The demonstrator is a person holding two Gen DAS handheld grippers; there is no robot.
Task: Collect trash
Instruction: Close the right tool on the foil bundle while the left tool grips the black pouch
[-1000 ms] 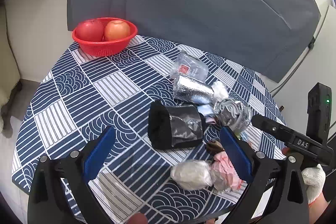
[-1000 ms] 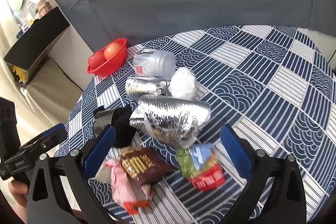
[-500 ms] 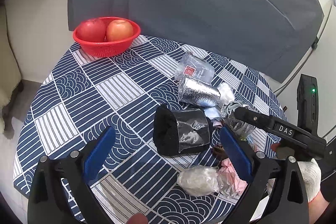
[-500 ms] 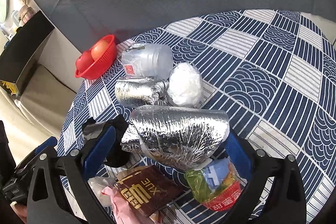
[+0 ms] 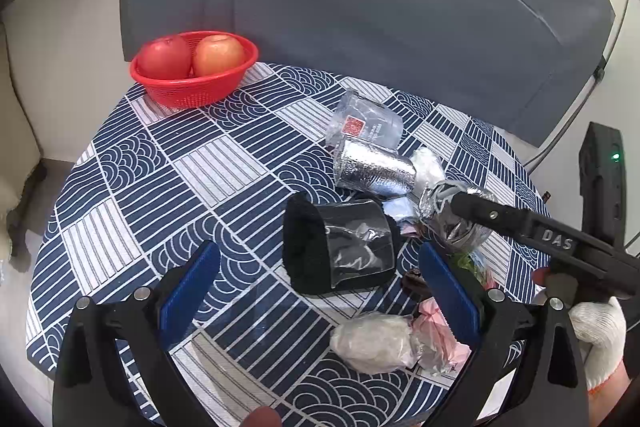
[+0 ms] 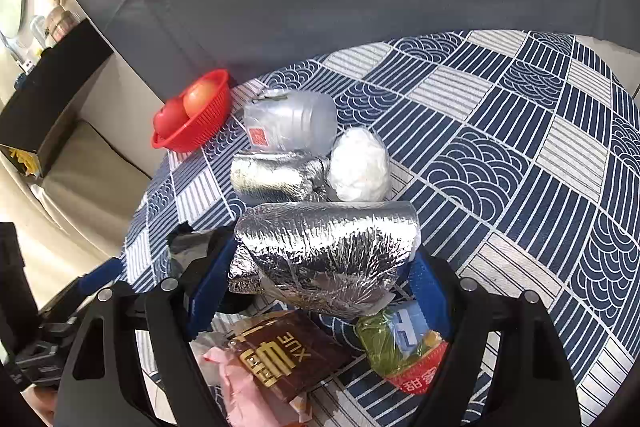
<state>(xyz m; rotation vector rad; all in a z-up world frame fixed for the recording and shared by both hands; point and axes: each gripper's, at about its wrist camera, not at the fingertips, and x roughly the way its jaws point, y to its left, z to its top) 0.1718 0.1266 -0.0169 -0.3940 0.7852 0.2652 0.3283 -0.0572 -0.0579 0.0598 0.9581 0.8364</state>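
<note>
The big foil bundle (image 6: 328,259) lies crosswise right in front of you, its long axis running from one blue pad to the other, so your right gripper (image 6: 320,279) spans it end to end rather than across its waist. Your fingers (image 6: 212,267) have just been closing, and the pads now sit against both ends of the bundle with the foil between them; it looks like a grasp taking hold, though how firm I can't say. The bundle rests on the table (image 6: 500,155) amid the heap, with a brown wrapper (image 6: 280,355) and a green-and-red packet (image 6: 400,351) just below it, and a smaller foil roll (image 6: 272,179), a white wad (image 6: 360,167) and a crushed clear bottle (image 6: 288,123) beyond. From the left wrist, that same right gripper reaches in from the right onto the foil bundle (image 5: 452,211).

Your left gripper (image 5: 316,291) hangs released, fingers wide, with the black bag (image 5: 340,243) just ahead between them but untouched. The right hand is the nearer one to the foil. The red basket (image 5: 192,87) of fruit stands well apart at the far edge.
</note>
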